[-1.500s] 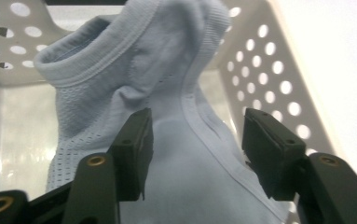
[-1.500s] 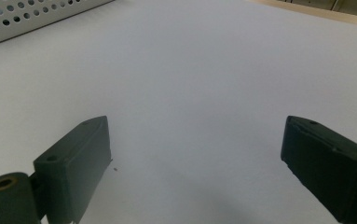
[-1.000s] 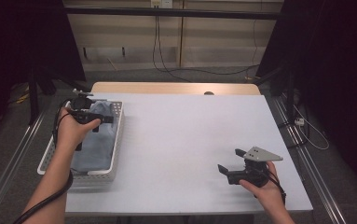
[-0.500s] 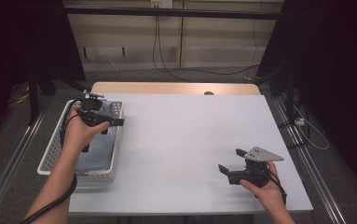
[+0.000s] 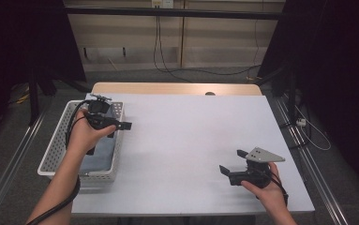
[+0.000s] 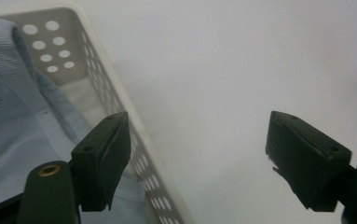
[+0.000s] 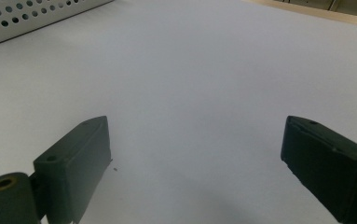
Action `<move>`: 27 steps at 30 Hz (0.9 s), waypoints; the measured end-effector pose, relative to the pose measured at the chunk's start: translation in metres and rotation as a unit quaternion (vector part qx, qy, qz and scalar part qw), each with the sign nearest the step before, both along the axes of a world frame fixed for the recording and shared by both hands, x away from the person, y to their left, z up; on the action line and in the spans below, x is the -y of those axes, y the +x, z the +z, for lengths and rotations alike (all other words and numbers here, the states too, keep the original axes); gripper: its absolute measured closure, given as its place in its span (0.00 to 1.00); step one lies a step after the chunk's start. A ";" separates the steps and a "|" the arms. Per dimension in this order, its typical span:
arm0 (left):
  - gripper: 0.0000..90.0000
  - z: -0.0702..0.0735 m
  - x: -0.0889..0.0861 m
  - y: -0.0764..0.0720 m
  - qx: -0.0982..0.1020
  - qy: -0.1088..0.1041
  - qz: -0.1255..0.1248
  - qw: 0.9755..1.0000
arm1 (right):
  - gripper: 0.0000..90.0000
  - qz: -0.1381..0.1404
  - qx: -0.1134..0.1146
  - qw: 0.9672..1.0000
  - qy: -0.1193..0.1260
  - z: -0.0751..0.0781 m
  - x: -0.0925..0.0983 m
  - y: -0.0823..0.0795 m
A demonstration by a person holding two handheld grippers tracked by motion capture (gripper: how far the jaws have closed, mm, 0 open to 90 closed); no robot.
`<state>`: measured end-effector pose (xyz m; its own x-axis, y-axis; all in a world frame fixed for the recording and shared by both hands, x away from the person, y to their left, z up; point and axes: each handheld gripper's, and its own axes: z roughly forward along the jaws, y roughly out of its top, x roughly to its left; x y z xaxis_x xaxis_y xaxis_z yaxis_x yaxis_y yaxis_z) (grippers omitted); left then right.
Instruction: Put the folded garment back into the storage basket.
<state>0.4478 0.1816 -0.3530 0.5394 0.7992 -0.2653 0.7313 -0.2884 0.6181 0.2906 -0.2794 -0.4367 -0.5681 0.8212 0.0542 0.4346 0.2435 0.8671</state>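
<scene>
Over by the white perforated plastic basket (image 5: 55, 154) the left gripper (image 5: 121, 125) has slid off the folded pale blue cloth (image 5: 100, 154) toward the white bench (image 5: 191, 140), fingers just opened and empty, so the cloth stays put. Right gripper (image 5: 233, 164) idles, fingers apart.

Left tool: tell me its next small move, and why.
Probably swing the left tool back over the basket and lower it onto the blue cloth. Its jaws have just been opening and stand wide with nothing between them, straddling the basket's rim, while the cloth lies inside, unheld. The right tool waits open over the bare table.
</scene>
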 end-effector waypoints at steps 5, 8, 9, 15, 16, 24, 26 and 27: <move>0.22 0.001 0.008 -0.003 0.003 -0.001 -0.014 1.000 | 0.08 0.000 0.001 1.000 0.000 0.000 0.000 0.000; 0.21 0.001 0.013 -0.005 0.004 -0.002 -0.021 1.000 | 0.08 0.000 0.000 1.000 0.001 0.000 0.001 0.000; 0.21 0.001 0.014 -0.005 0.005 -0.001 -0.024 1.000 | 0.08 0.000 0.000 1.000 0.001 0.000 0.001 0.000; 0.19 0.001 0.021 -0.009 0.006 -0.001 -0.036 0.999 | 0.08 0.003 0.000 1.000 0.001 0.000 0.000 0.000; 0.19 0.001 0.022 -0.011 0.006 -0.001 -0.037 0.999 | 0.08 0.003 0.000 1.000 0.002 0.000 0.001 0.000; 0.19 0.001 0.030 -0.015 0.012 -0.006 -0.050 0.999 | 0.08 0.004 -0.002 1.000 0.003 0.000 0.001 0.000; 0.18 0.001 0.032 -0.016 0.013 -0.006 -0.054 0.998 | 0.08 0.005 -0.002 1.000 0.002 0.000 0.001 0.000; 0.18 0.000 0.033 -0.017 0.014 -0.005 -0.056 0.998 | 0.08 0.006 -0.003 1.000 0.002 0.000 0.001 0.000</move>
